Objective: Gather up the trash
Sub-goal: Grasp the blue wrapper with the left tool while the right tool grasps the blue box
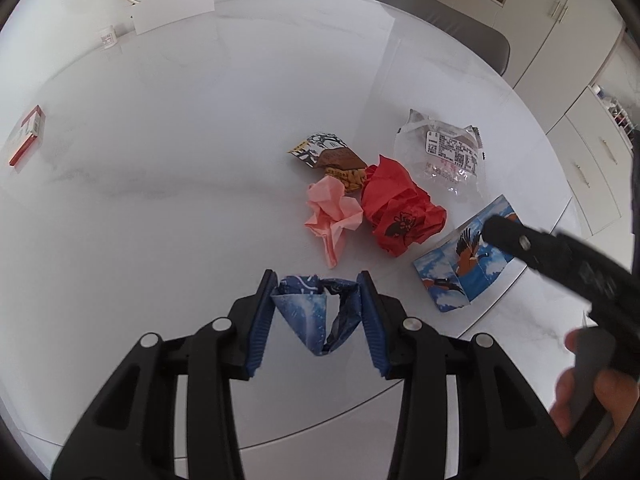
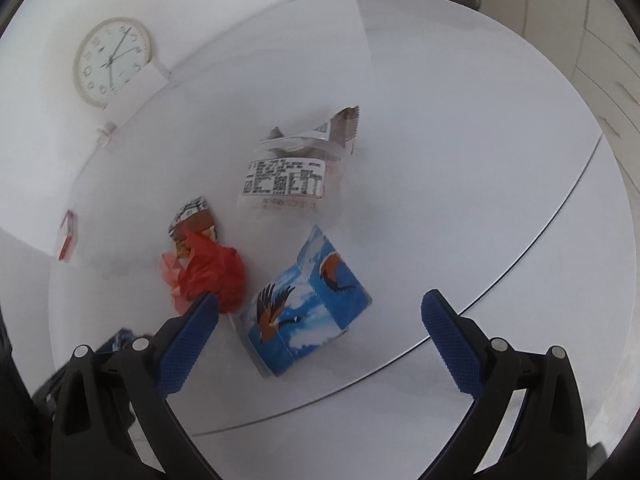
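Blue-padded, my left gripper [image 1: 319,280] pinches a crumpled dark-blue wrapper [image 1: 316,316] between its fingers, above the white table [image 1: 180,140]. My right gripper [image 2: 320,312] hangs wide apart and empty over the bird-printed carton [image 2: 308,304], just beside the red paper ball [image 2: 216,276].

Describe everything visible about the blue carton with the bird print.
The blue paper carton printed with brown birds and white clouds looks like thin, creased cardboard, partly opened or flattened, with folded panels. It lies tilted on the white round table near its front edge, apart from the crumpled red paper. The open right hand-held gripper hovers around it; whether it is touching is unclear.
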`<state>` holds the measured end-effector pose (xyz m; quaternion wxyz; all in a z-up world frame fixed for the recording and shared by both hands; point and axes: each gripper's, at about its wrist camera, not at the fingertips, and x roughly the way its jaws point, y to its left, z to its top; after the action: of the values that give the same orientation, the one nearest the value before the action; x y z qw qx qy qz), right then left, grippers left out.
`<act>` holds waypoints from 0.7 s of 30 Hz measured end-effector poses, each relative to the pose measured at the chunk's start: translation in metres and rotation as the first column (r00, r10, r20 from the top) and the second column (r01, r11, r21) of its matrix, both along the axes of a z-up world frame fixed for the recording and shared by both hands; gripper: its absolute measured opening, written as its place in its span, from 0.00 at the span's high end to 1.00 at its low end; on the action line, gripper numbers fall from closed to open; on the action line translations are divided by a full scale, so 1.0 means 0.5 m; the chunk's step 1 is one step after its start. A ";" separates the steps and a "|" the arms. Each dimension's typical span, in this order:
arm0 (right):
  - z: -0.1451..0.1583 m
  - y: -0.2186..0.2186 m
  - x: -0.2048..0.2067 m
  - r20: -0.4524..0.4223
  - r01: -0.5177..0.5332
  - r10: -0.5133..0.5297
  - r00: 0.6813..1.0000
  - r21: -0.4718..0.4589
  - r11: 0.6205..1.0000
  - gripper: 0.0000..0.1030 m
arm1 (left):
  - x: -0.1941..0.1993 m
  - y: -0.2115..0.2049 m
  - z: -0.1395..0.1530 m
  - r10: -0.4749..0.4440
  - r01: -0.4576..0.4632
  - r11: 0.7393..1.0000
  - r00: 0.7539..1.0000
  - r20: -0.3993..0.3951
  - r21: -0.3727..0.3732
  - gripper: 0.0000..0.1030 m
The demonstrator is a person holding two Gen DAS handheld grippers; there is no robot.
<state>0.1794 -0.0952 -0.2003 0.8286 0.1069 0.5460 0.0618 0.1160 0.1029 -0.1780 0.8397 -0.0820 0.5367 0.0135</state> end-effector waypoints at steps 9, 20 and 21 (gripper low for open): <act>-0.046 0.032 0.029 -0.066 0.123 -0.125 0.990 -0.039 0.992 0.42 | 0.002 0.023 0.015 -0.043 0.043 0.999 0.999 0.013 -0.004 0.61; 0.012 -0.022 -0.038 0.015 0.130 -0.131 0.991 0.012 0.991 0.55 | -0.043 0.013 0.043 -0.128 0.128 0.992 0.991 0.040 -0.002 0.61; 0.020 -0.025 -0.048 0.025 0.126 -0.127 0.992 0.008 0.992 0.55 | -0.051 0.006 0.050 -0.145 0.145 0.989 0.988 0.045 0.000 0.61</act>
<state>0.1553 -0.1077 -0.1901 0.8373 0.1431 0.5276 0.0121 0.0903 0.1061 -0.1531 0.8501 -0.0444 0.5224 -0.0506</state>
